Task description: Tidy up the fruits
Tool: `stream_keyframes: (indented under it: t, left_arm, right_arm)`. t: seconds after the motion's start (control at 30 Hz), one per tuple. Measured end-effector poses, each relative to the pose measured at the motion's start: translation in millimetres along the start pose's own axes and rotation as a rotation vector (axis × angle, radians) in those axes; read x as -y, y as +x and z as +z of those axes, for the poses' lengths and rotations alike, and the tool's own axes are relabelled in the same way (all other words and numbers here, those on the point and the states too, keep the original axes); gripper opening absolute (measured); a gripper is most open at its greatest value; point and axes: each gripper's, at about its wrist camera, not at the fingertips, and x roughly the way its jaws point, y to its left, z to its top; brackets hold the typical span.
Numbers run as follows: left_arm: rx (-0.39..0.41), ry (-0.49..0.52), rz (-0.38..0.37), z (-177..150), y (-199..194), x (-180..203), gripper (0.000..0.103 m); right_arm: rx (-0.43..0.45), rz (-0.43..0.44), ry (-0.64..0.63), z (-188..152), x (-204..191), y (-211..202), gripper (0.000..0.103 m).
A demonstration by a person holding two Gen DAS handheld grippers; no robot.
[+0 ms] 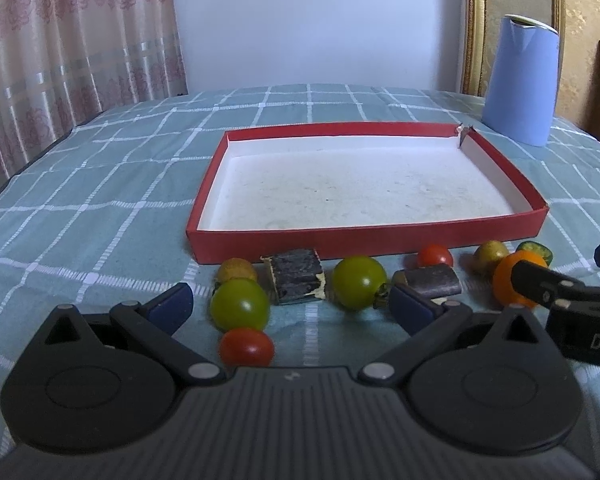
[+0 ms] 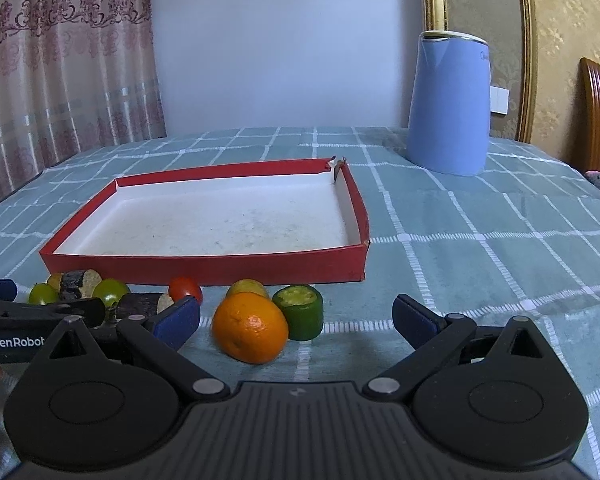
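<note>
A shallow red box [image 1: 364, 242] [image 2: 204, 268] with a white floor lies on the checked cloth. Fruits lie in a row before it. In the left wrist view: two green tomatoes [image 1: 239, 304] [image 1: 358, 282], two red tomatoes [image 1: 246, 347] [image 1: 434, 256], dark cut pieces [image 1: 296, 277] [image 1: 432, 280]. My left gripper [image 1: 292, 312] is open around the near fruits. In the right wrist view an orange [image 2: 250, 328] and a green cut piece [image 2: 300, 311] lie between the fingers of my open right gripper [image 2: 296, 320].
A tall blue jug [image 2: 448, 104] [image 1: 520, 80] stands at the back right of the table. A curtain hangs at the left, a gold frame and wooden furniture at the right. The table edge runs along the left.
</note>
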Motion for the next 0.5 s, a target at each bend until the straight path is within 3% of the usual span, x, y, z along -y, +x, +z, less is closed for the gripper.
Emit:
stream_keyframes:
  t: [0.37, 0.5]
  left_arm:
    - [-0.014, -0.005, -0.023, -10, 4, -6, 0.103]
    - [-0.02, -0.009, -0.018, -13, 6, -7, 0.103]
  right_arm:
    - [0.029, -0.023, -0.025, -11, 11, -18, 0.102]
    - [0.015, 0.024, -0.03, -9, 6, -14, 0.091]
